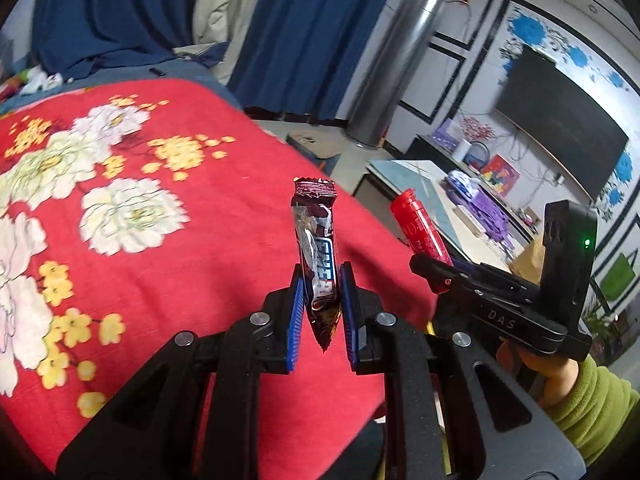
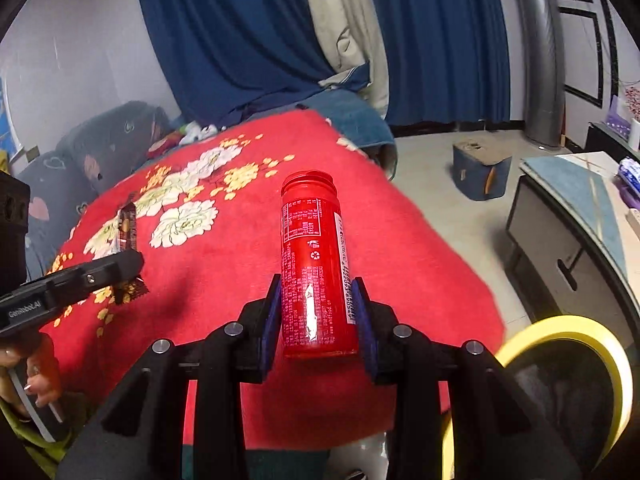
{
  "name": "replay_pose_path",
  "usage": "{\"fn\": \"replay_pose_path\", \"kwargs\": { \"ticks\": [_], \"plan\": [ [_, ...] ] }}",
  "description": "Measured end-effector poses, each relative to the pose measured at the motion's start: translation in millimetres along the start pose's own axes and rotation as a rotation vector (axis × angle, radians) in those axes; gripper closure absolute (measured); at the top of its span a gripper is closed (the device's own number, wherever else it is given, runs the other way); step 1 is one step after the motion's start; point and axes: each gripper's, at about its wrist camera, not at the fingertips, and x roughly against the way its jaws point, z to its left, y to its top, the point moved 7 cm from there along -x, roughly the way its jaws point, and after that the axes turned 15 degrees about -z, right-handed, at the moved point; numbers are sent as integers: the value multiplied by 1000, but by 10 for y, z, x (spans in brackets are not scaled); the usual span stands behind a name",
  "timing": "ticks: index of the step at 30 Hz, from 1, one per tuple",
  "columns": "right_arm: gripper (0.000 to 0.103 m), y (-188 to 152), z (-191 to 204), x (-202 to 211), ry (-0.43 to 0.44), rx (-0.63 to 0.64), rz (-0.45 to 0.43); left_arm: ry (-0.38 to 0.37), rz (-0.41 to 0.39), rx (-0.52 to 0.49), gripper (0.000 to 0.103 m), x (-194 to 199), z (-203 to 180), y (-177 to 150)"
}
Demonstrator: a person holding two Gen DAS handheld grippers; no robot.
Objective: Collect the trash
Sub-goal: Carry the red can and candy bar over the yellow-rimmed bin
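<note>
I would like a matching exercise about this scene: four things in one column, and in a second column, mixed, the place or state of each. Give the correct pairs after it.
Things:
1. snack wrapper
2. red can
3. red floral blanket
4. yellow-rimmed bin

Places or states:
A. spread out beneath both grippers
B. clamped in the right gripper
C. at the lower right of the right wrist view
D. clamped in the left gripper

Pairs: 1-D, 2-B, 3-A, 4-C
</note>
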Motion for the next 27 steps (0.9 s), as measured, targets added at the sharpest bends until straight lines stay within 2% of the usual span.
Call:
{"fn": "replay_pose_path", "kwargs": {
  "ticks": [9,27],
  "plan": [
    [71,101,-268,460,-74,-24,-73,-89,19,-63,91,-116,-472,-75],
    [71,104,-651,1021,-180,-45,-139,-205,46,-149,91,-320,-1027,-208]
  ]
}}
